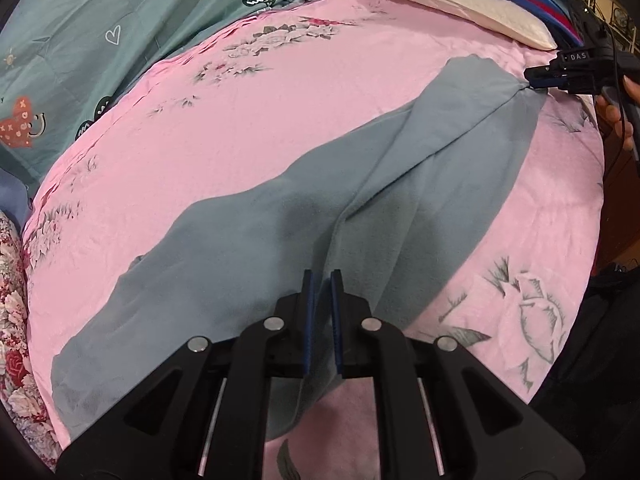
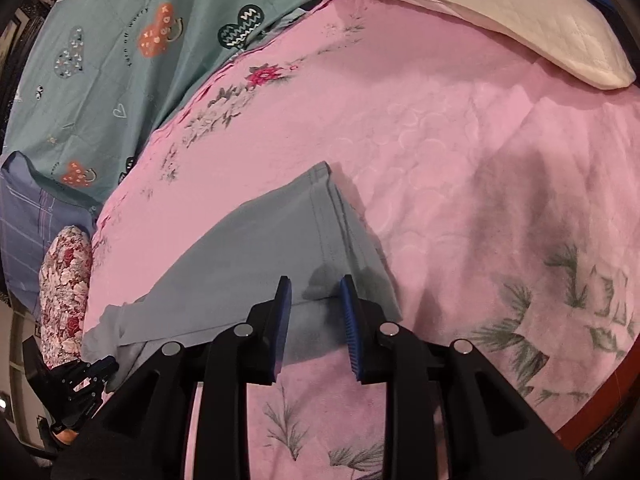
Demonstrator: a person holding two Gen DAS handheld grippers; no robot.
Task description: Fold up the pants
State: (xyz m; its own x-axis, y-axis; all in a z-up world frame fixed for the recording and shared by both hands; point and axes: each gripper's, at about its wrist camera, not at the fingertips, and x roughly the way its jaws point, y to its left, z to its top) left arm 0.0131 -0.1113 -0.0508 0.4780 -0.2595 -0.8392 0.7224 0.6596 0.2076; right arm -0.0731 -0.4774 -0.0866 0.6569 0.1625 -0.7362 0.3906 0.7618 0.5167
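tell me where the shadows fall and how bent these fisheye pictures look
Left wrist view: the pink bedspread bulges into a dome, corners black; a soft dark shadow lies on the grey pants. Right wrist view: same bulge; a shadow sits on the pants' edge, a larger one on the bedspread to its right.

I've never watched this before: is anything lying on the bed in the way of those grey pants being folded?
Nothing visible. The pants lie alone on the pink sheet; the pillow sits apart from them. The left gripper pinches one end of them, and the right gripper stands open over the other end.
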